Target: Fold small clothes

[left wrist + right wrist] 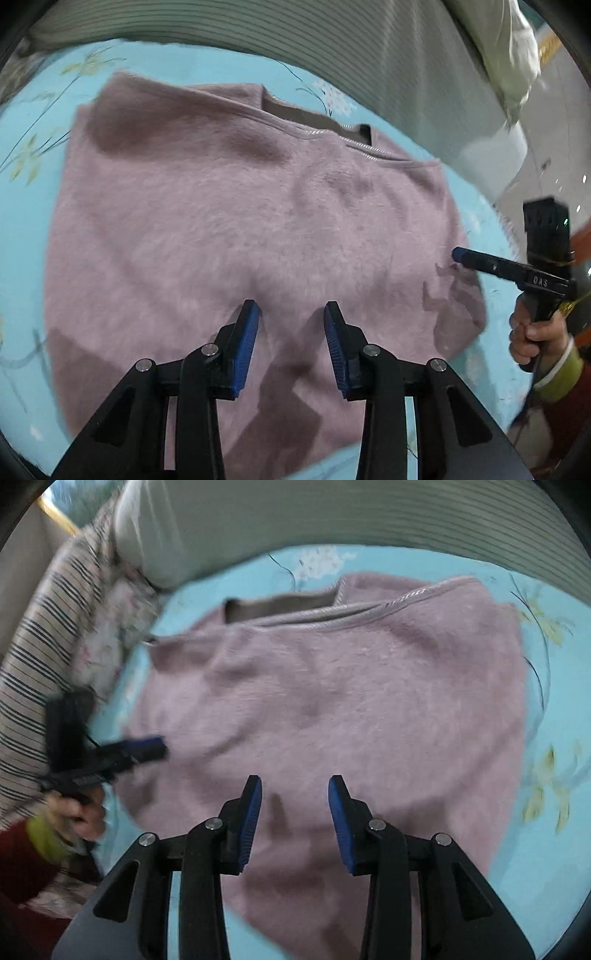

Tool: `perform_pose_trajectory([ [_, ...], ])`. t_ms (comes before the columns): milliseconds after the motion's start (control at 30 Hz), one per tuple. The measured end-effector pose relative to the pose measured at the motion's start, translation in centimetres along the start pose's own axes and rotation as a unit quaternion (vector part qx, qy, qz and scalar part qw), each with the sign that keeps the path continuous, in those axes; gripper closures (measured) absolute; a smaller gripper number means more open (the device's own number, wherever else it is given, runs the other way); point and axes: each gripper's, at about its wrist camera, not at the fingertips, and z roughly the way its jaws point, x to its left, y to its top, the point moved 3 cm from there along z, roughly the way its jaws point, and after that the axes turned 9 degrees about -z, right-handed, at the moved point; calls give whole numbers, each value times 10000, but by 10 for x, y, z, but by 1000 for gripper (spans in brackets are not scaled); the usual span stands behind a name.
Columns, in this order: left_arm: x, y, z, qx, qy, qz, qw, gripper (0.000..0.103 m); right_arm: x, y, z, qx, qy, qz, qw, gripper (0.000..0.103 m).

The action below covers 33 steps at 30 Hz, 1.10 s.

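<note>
Fuzzy mauve fleece, one small garment (240,221), lies spread on the light blue flowered bed sheet (33,206), zipper edge at the far side and a grey lining showing there. Your left gripper (291,314) hangs over its near part with fingers apart, holding nothing. Your right gripper (295,790) is the same, fingers apart above the cloth.

The risk, as I judge it: the pile is thick and soft, so you may pinch only the top layer and the fold will come out crooked. The right edge looks bunched; folding over it may trap a lump.

Count: one garment, two grippers, one striped grey blanket (369,513), one pale pillow (147,535).
</note>
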Motion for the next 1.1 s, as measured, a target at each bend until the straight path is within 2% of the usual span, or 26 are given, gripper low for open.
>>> perform_pose_trajectory([
  [67, 5, 18, 11, -68, 82, -35, 9999, 66, -18, 9, 8, 28, -331, -6, 9994, 66],
  [133, 15, 40, 16, -210, 184, -107, 9996, 70, -48, 24, 8, -231, -495, 324, 9980, 77],
  [200, 26, 63, 18, -362, 355, -183, 9985, 85, -77, 38, -2, -616, -691, 750, 9929, 77],
  [300, 53, 105, 17, -725, 811, -413, 9932, 86, -110, 55, -16, -1002, -1025, 1206, 9823, 77],
  [367, 66, 121, 16, -846, 869, -594, 9908, 89, -123, 61, -22, -1104, -1086, 1418, 9777, 77],
  [400, 72, 128, 15, -885, 846, -702, 9900, 95, -127, 61, -25, -1140, -1038, 1536, 9760, 76],
  [500, 77, 132, 7, -965, 893, -855, 9876, 95, -123, 55, -40, -1218, -1056, 1583, 9741, 74],
  [533, 77, 129, 1, -1028, 922, -890, 9864, 94, -117, 50, -45, -1266, -1017, 1583, 9740, 73],
  [567, 77, 125, -5, -1074, 925, -917, 9856, 86, -112, 43, -53, -1322, -937, 1607, 9736, 72],
  [600, 77, 116, -15, -1149, 885, -1007, 9843, 74, -107, 41, -56, -1341, -879, 1624, 9736, 68],
  [667, 76, 99, -28, -1244, 762, -1126, 9829, 63, -93, 30, -60, -1352, -772, 1645, 9740, 62],
  [833, 73, 39, -55, -1204, 433, -1563, 9794, 61, -56, -3, -63, -1277, -493, 1651, 9767, 61],
  [1000, 69, -33, -82, -1127, 375, -1869, 9752, 49, -23, -37, -57, -1095, -336, 1669, 9793, 56],
  [1100, 67, -64, -95, -1125, 344, -2066, 9713, 43, 1, -56, -49, -846, -233, 1561, 9838, 55],
])
